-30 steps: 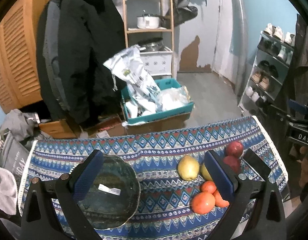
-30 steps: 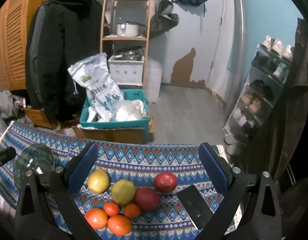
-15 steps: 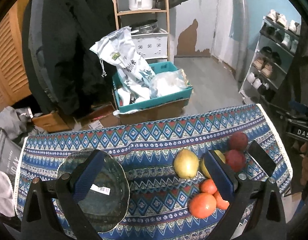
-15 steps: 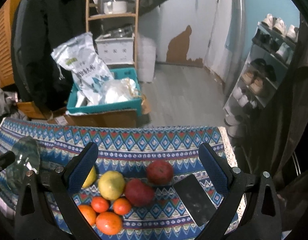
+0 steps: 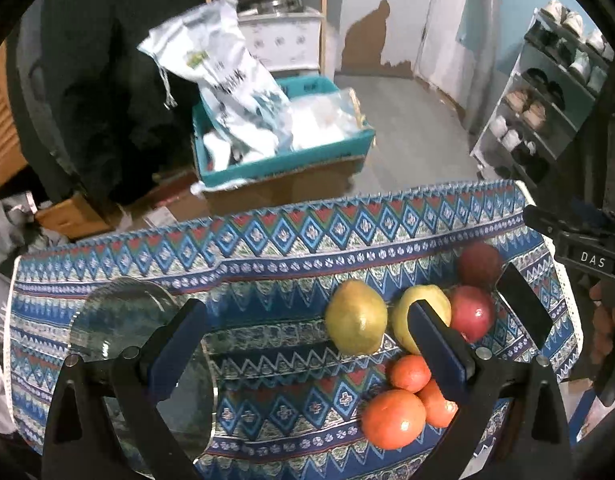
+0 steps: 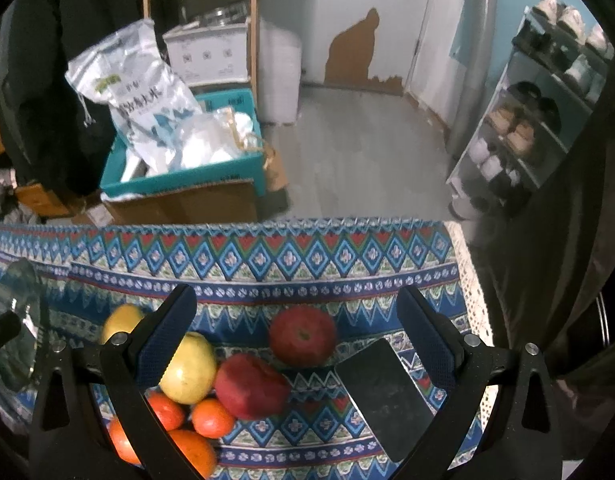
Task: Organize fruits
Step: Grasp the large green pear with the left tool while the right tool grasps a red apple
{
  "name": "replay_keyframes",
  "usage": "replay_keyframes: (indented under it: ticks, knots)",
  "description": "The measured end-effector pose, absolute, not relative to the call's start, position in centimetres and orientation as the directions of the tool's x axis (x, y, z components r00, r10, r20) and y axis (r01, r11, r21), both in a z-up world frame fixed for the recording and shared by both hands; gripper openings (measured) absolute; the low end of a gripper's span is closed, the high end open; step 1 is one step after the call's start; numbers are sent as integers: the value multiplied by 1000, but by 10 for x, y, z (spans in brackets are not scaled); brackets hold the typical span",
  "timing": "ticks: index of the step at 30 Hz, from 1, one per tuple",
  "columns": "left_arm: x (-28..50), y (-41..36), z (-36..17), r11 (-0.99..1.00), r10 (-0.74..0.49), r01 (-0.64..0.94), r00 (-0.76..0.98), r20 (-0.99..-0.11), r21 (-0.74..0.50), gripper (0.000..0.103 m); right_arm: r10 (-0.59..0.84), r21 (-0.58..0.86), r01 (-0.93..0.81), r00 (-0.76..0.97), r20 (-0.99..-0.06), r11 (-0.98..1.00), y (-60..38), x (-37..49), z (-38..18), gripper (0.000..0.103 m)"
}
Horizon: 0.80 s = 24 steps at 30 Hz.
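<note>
A heap of fruit lies on the patterned cloth point(image 5: 267, 240): a yellow pear point(image 5: 355, 322), a yellow apple point(image 6: 189, 368), two red apples point(image 6: 301, 336) point(image 6: 249, 386) and several oranges point(image 5: 393, 418). A clear glass bowl point(image 5: 119, 320) sits at the left, also in the right wrist view point(image 6: 15, 332). My left gripper point(image 5: 307, 352) is open and empty above the cloth between bowl and fruit. My right gripper point(image 6: 295, 332) is open and empty over the red apples.
A black phone point(image 6: 381, 392) lies on the cloth right of the fruit. Beyond the table's far edge stand a teal box point(image 5: 283, 160) with bags, a dark coat point(image 5: 99, 92), a wooden shelf and a shoe rack point(image 6: 539, 120).
Both grippers have tilted down and moved closer to the table, so the fruit and bowl look larger. Both stay open. Nothing on the cloth has moved.
</note>
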<state>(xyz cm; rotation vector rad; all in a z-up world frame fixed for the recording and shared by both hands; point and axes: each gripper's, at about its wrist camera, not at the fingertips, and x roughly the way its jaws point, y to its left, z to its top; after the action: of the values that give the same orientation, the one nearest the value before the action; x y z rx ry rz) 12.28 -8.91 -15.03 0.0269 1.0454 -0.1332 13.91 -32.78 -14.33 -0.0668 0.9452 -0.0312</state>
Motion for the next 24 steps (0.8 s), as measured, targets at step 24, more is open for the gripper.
replay_keyframes:
  ticks: [24]
  knots:
    - [167, -121, -256, 986, -123, 140, 269, -955, -87, 97, -15, -12, 12, 332, -943, 1000, -360, 175, -251, 98]
